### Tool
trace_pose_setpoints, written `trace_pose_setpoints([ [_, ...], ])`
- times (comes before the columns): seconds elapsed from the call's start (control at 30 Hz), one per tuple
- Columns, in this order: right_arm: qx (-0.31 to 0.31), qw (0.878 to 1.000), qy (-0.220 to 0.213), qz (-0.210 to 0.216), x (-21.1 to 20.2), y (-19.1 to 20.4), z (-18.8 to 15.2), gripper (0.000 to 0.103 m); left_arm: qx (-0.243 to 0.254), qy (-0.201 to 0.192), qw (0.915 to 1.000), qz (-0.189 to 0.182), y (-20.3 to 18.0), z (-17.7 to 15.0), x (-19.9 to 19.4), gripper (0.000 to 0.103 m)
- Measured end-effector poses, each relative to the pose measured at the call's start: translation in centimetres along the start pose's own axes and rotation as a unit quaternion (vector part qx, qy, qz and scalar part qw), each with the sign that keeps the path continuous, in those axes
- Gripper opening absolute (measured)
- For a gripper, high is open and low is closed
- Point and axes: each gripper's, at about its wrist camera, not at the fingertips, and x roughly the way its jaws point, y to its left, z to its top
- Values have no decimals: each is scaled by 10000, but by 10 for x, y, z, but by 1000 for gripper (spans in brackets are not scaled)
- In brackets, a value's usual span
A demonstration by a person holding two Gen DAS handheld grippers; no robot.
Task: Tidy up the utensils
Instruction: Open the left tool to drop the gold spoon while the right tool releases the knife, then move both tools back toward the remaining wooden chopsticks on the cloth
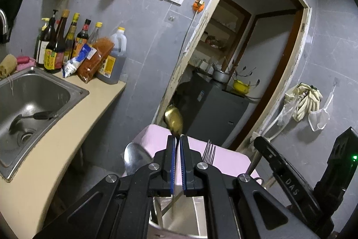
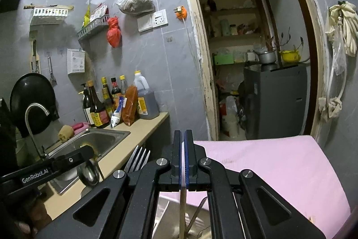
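My left gripper [image 1: 178,138] is shut on a gold spoon [image 1: 173,120]. The spoon's bowl sticks up past the fingertips and its handle runs down into a metal utensil holder [image 1: 156,225]. A silver spoon [image 1: 136,156] and a fork [image 1: 209,151] stand in the same holder. My right gripper [image 2: 184,133] is shut on a pale chopstick [image 2: 183,212] that reaches down into the holder [image 2: 170,205]. In the right wrist view the fork [image 2: 138,158], the silver spoon [image 2: 88,171] and my left gripper [image 2: 89,150] sit to the left.
The holder stands on a pink mat [image 2: 268,171]. A beige counter with a steel sink [image 1: 33,100] and sauce bottles [image 1: 67,46] lies to the left, with a spatula in the sink. Behind is a grey tiled wall and an open doorway [image 2: 257,59].
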Motion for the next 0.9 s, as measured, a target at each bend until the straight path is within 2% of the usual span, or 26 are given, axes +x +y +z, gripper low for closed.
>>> trace_pose_setpoints([
  [0.23, 113, 9999, 68, -6, -17, -7, 2, 3, 22, 313, 9995, -99, 6, 0, -3, 5],
  [0.3, 132, 9999, 53, -37, -25, -11, 7, 4, 66, 377, 9992, -101, 4, 2, -6, 8],
  [0.33, 149, 9999, 41, -61, -29, -13, 9, 10, 93, 391, 9991, -101, 3, 3, -8, 10],
  [0.37, 176, 9998, 22, -103, -35, -17, 12, 23, 115, 396, 9991, -108, 1, 3, -10, 14],
  [0.43, 231, 9996, -29, -141, -44, -23, 17, 36, 175, 398, 9990, -100, -4, 6, -14, 18],
  [0.57, 160, 9995, -60, -266, -65, -35, 28, 37, 348, 415, 9985, -96, -22, 13, -22, 20],
  [0.6, 150, 9994, -70, -307, -71, -38, 31, 39, 386, 410, 9984, -104, -26, 14, -24, 22],
  [0.63, 139, 9993, -83, -351, -77, -42, 33, 46, 439, 395, 9982, -112, -32, 16, -27, 24],
  [0.67, 135, 9992, -95, -378, -82, -45, 35, 52, 491, 366, 9980, -123, -38, 17, -30, 32],
  [0.7, 125, 9990, -110, -416, -88, -49, 37, 54, 524, 338, 9980, -132, -43, 19, -32, 45],
  [0.77, 114, 9988, -80, -461, -100, -58, 40, 56, 631, 206, 9977, -131, -56, 21, -40, 59],
  [0.8, 106, 9988, -55, -472, -103, -61, 42, 58, 690, 167, 9974, -131, -61, 21, -43, 61],
  [0.83, 102, 9988, -18, -478, -107, -66, 44, 64, 777, 151, 9968, -130, -68, 21, -45, 62],
  [0.87, 105, 9988, -4, -477, -112, -70, 45, 71, 892, 133, 9959, -116, -77, 21, -48, 66],
  [0.9, 101, 9988, -21, -478, -117, -75, 45, 74, 960, 103, 9953, -90, -84, 20, -49, 73],
])
